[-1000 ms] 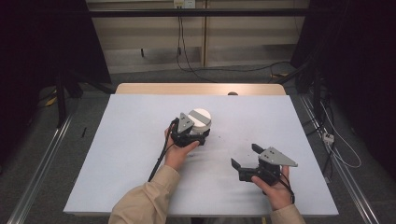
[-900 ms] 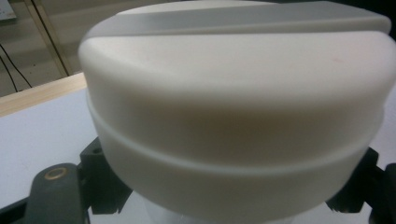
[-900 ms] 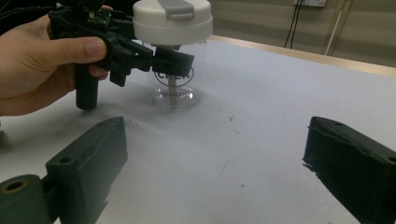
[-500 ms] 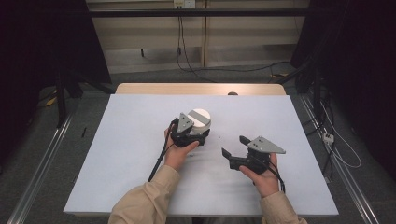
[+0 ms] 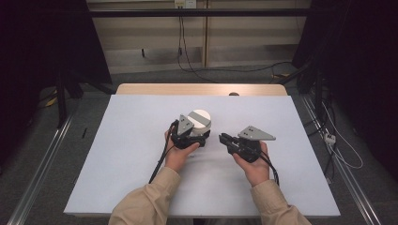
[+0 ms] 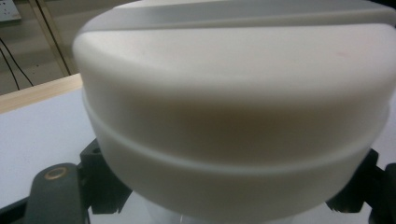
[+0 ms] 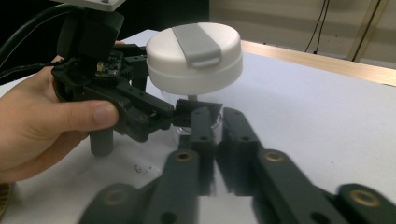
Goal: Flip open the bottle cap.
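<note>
Jar point(image 5: 199, 123) with a white lid and grey flip tab stands near the middle of the surface point(image 5: 117, 164), clamped low on its clear body by the left claw point(image 5: 201, 138), whose jaws are squeezed tight against it. At three o'clock from the jar, just beside it, the right claw point(image 5: 223, 138) points toward it; its jaws have just been closing and now stand together with nothing between them. In the right gripper view those tips sit just short of the jar's clear base point(image 7: 187, 122). Beyond, at twelve o'clock, runs a bare wooden edge point(image 5: 202, 89), with cables point(image 5: 225, 70) on the floor behind it.
</note>
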A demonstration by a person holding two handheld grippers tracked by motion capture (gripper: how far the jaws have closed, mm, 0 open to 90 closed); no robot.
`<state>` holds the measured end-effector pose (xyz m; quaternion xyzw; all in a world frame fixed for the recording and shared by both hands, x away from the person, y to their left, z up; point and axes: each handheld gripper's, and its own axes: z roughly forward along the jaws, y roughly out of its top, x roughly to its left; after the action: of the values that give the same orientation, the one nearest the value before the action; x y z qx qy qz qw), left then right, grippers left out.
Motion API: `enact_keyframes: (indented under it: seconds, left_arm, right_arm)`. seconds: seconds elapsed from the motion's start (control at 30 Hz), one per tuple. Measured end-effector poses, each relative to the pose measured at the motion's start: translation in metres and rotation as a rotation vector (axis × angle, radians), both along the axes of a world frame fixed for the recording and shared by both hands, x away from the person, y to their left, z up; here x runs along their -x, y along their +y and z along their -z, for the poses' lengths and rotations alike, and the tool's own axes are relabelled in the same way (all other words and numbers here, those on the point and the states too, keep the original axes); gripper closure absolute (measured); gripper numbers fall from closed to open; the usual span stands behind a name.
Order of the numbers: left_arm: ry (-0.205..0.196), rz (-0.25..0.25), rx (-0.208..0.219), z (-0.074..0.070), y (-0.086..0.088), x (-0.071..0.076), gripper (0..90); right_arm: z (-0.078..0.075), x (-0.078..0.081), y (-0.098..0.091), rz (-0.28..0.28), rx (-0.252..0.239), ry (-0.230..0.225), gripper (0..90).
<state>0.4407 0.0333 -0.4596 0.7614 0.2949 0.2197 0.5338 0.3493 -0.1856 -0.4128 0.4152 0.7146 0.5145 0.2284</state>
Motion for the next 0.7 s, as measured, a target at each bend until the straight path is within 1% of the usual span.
enact_keyframes:
  seconds: [0.07,0.3,0.33,0.37,0.5,0.57,0.7]
  left_arm:
    - [0.002,-0.001,-0.001,0.000,0.000,0.000,18.7]
    - [0.005,0.001,-0.008,0.000,0.000,0.000,18.7]
    - [0.006,-0.001,-0.002,0.000,0.000,0.000,18.6]
    - [0.006,0.001,-0.008,0.000,0.000,0.000,18.7]
    - [0.003,-0.001,-0.012,0.000,0.000,0.000,18.6]
    - [0.006,-0.003,-0.014,0.000,0.000,0.000,18.6]
    - [0.002,-0.003,-0.018,0.000,-0.001,0.001,18.6]
  right_arm:
    - [-0.001,-0.005,0.004,-0.005,0.004,0.005,90.0]
    - [-0.003,-0.020,0.016,-0.019,0.021,0.021,90.0]
    - [-0.004,-0.022,0.018,-0.021,0.025,0.027,90.0]
    - [-0.004,-0.024,0.019,-0.026,0.027,0.024,90.0]
    - [-0.006,-0.030,0.024,-0.035,0.028,0.027,90.0]
    - [-0.005,-0.032,0.026,-0.038,0.027,0.036,90.0]
    - [-0.003,-0.035,0.026,-0.037,0.027,0.029,90.0]
